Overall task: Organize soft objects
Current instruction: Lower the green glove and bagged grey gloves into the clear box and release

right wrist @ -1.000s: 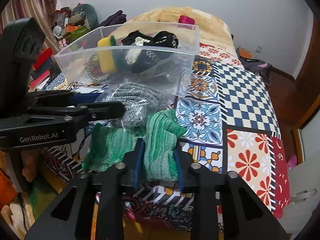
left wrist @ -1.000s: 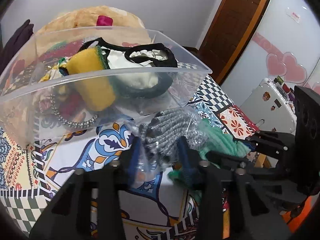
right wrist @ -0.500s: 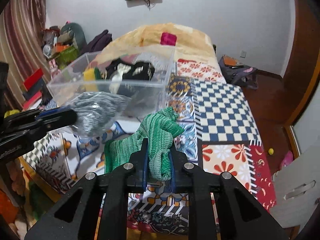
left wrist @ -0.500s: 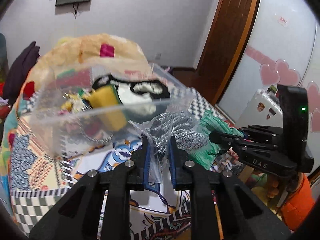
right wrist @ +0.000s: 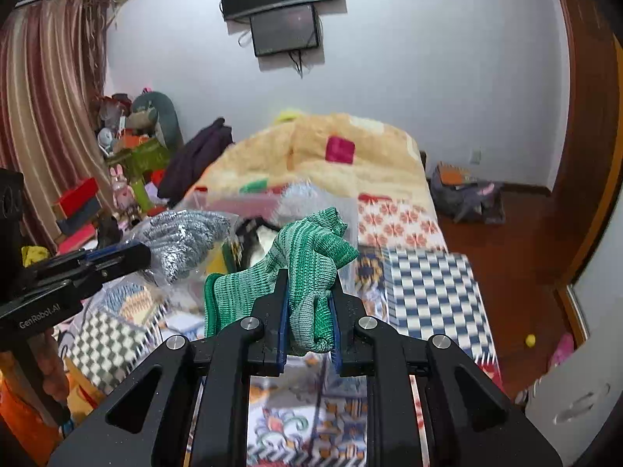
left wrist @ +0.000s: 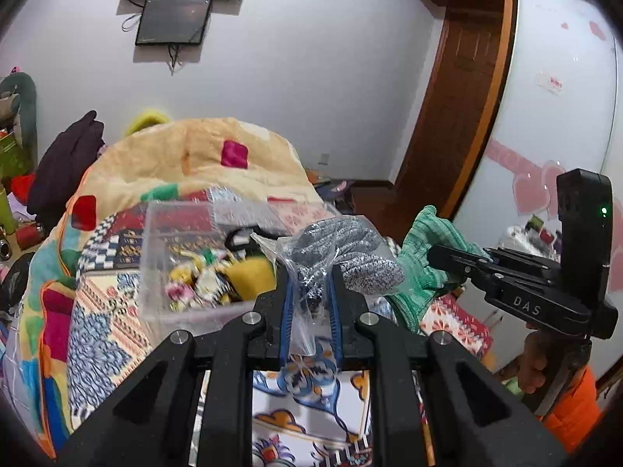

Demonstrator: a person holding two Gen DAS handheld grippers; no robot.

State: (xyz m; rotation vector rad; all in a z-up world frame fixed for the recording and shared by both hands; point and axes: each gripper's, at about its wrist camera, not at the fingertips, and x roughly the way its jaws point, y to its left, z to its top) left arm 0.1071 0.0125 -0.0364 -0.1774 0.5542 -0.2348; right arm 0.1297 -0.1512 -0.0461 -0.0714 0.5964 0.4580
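Bedroom, patchwork-patterned bed (right wrist: 428, 272) below; left gripper (left wrist: 309, 292) clamped on bagged grey speckled knit glove (left wrist: 346, 249), right gripper (right wrist: 309, 303) clamped on green knit glove (right wrist: 307, 249), both lifted near clear plastic bin (left wrist: 175, 272).

Both wrist cameras ride close behind their claws, facing down the patchwork-covered bed (left wrist: 117, 350) (right wrist: 428, 280); shared: clear plastic bin (left wrist: 175, 257) (right wrist: 249, 202), wall screen (left wrist: 171, 19) (right wrist: 284, 27).
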